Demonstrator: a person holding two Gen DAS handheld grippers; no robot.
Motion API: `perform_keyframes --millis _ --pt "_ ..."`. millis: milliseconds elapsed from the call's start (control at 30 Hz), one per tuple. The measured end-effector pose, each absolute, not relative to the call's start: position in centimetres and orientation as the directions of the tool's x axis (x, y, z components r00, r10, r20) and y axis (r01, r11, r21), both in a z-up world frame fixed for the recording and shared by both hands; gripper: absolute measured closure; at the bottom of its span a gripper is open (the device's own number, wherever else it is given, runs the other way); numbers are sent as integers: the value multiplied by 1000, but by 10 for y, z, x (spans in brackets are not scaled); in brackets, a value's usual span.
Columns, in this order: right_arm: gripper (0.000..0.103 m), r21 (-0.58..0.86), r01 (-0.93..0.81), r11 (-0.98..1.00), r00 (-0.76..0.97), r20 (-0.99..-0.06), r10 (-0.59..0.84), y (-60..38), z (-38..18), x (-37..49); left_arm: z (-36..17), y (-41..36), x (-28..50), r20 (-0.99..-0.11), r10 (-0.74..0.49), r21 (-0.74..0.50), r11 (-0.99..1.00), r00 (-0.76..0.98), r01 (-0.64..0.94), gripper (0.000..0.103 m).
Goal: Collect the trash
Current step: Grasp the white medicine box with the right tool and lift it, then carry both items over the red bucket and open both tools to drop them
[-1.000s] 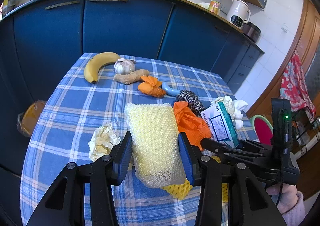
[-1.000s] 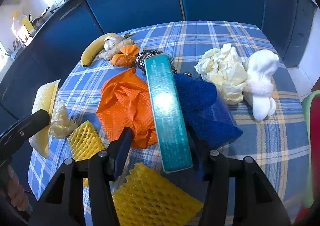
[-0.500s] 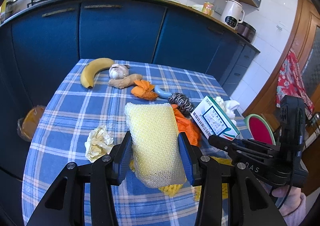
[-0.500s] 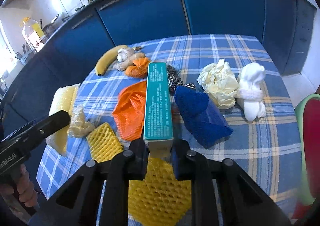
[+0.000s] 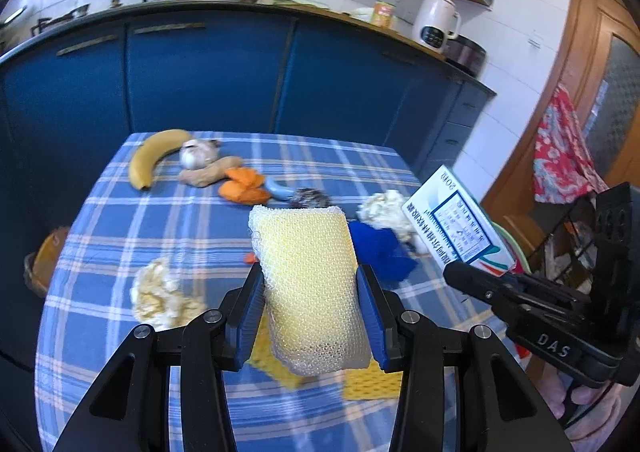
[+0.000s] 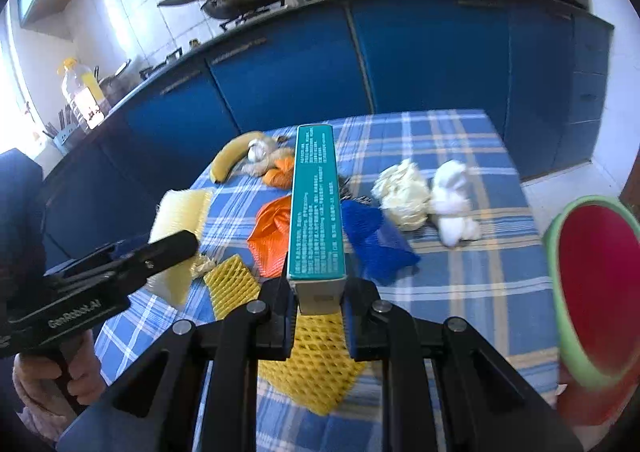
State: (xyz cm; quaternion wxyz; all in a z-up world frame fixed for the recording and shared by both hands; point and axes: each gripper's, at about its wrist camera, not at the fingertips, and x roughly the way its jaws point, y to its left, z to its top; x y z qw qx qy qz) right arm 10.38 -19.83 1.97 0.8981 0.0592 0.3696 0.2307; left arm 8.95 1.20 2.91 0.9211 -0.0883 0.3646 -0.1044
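Note:
My left gripper (image 5: 310,280) is shut on a pale yellow mesh-covered sponge (image 5: 308,252) and holds it above the checked table (image 5: 120,228). My right gripper (image 6: 318,292) is shut on the near end of a long teal box (image 6: 316,203), which sticks out forward, clear of the table. The left wrist view shows the box (image 5: 456,228) at the right, its white printed face up. In the right wrist view the sponge (image 6: 180,211) appears at the left. Loose trash lies below: yellow foam nets (image 6: 232,284), an orange net (image 6: 272,228), a blue net (image 6: 372,236) and crumpled paper (image 5: 160,292).
A green-rimmed red bin (image 6: 592,284) stands beside the table's right edge. A banana (image 5: 152,155), garlic, ginger and orange peel lie at the far side. Cream crumpled paper (image 6: 404,191) and a white cloth (image 6: 452,195) lie right of the blue net. Blue cabinets run behind.
My right gripper closed on the teal box and lifted it off the table. My left gripper rose slightly with the sponge still in it.

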Motion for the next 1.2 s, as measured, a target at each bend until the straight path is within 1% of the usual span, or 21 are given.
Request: perform_keyframes --millis 300,633,933,1200 --pt "82 245 -297 923 699 -603 385 -252 50 77 45 -40 92 -644 -341 -234 940 684 248 57" --pt "81 228 -139 964 747 -615 253 -328 54 69 53 -115 107 -655 -416 -211 902 631 376 57" --pt "81 250 4 968 739 -652 166 -393 28 71 40 -191 128 -691 -458 -185 860 559 476 57" --pt "81 260 112 959 700 -706 109 -440 -12 82 10 -254 146 -736 -475 -170 819 482 548 57"
